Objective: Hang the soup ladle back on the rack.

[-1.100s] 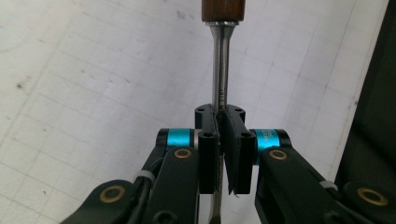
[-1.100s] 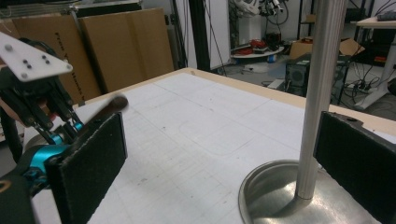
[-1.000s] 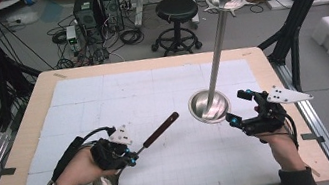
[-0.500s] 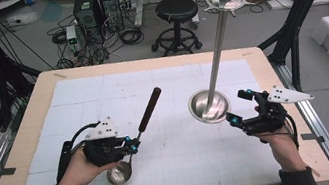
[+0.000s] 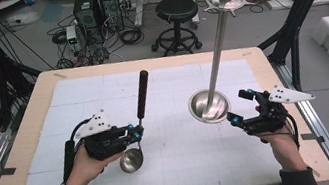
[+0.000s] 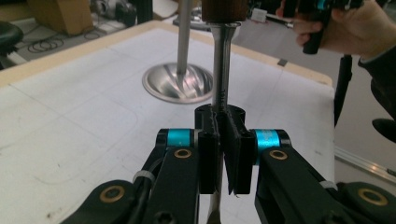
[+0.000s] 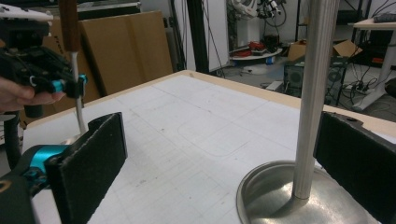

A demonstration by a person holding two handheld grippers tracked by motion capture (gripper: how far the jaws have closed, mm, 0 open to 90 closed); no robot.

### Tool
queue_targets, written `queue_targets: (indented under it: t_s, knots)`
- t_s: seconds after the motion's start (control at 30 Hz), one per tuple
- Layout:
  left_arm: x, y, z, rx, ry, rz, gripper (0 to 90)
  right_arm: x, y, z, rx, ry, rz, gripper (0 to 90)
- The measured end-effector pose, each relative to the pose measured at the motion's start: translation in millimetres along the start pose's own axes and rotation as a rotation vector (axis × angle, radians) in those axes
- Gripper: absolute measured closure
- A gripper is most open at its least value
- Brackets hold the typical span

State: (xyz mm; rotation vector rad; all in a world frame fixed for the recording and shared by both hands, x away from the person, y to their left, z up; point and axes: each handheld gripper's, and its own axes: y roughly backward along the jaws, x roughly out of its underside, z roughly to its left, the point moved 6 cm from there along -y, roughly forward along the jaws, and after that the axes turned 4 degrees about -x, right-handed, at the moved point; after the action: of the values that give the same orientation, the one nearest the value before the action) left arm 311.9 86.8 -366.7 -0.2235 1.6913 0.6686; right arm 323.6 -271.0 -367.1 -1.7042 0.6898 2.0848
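Left gripper (image 5: 135,134) jaws pinch thin neck of shiny metal ladle with brown wooden handle (image 5: 142,94), lifted upright near left. Right gripper (image 5: 237,108) jaws spread wide beside tall silver stand with round base (image 5: 209,106). Ladle probably not hung yet.

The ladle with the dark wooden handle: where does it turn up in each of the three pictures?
High view: the ladle stands left of centre, clamped in the left gripper, bowl down.
Left gripper view: its metal shaft rises from the shut jaws, centre.
Right gripper view: far left, handle up.
Shared landmark: the steel stand with its dished base.
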Motion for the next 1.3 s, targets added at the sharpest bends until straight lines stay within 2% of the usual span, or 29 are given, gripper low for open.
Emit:
queue_targets:
  t_s: [0.07, 0.17, 0.3, 0.33, 0.43, 0.6, 0.77, 0.87, 0.93, 1.07, 1.2, 1.3]
  knots:
    - [-4.1, -1.1, 2.6, -0.031, -0.012, -0.025, 84.3, -0.3, 0.2, 0.0, -0.001, 0.0, -0.003, 1.4]
    - [-8.4, -3.7, 5.2, -0.053, -0.016, -0.051, 84.3, -0.4, 0.7, -0.1, 0.0, -0.004, -0.004, 1.4]
    - [-9.7, -7.8, 11.0, -0.106, -0.025, -0.059, 84.3, -0.7, 1.1, -0.2, -0.001, -0.002, -0.006, 1.4]
    - [-11.0, -8.8, 12.0, -0.133, -0.03, -0.07, 84.3, -0.8, 1.0, 0.0, -0.001, -0.004, -0.008, 1.4]
    - [-15.6, -11.1, 10.2, -0.158, -0.037, -0.083, 84.3, -0.5, 1.2, -0.8, -0.002, -0.004, -0.007, 1.4]
    - [-26.7, -20.6, 2.6, -0.137, -0.036, -0.099, 84.3, 0.1, 0.7, -1.1, -0.001, -0.004, -0.005, 1.4]
    - [-37.3, -33.7, -4.6, -0.116, -0.045, -0.088, 84.3, -0.6, 0.8, -0.5, -0.004, -0.007, -0.011, 1.4]
    - [-43.7, -42.8, -4.5, -0.106, -0.036, -0.089, 84.3, -0.9, 0.6, -0.2, -0.008, -0.008, -0.015, 1.4]
    - [-46.3, -47.2, -2.5, -0.101, -0.016, -0.093, 84.3, -1.1, 0.4, 0.2, -0.011, -0.009, -0.017, 1.4]
    - [-52.8, -55.9, -0.5, -0.108, -0.002, -0.096, 84.3, -1.9, 1.9, -0.2, -0.012, -0.013, -0.025, 1.4]
    - [-63.9, -64.5, -3.0, -0.104, -0.006, -0.099, 84.3, -2.3, 2.8, -0.3, -0.018, -0.015, -0.029, 1.4]
    - [-76.3, -69.8, -6.0, -0.095, -0.017, -0.12, 84.3, -2.8, 4.0, -1.4, -0.016, -0.02, -0.034, 1.4]
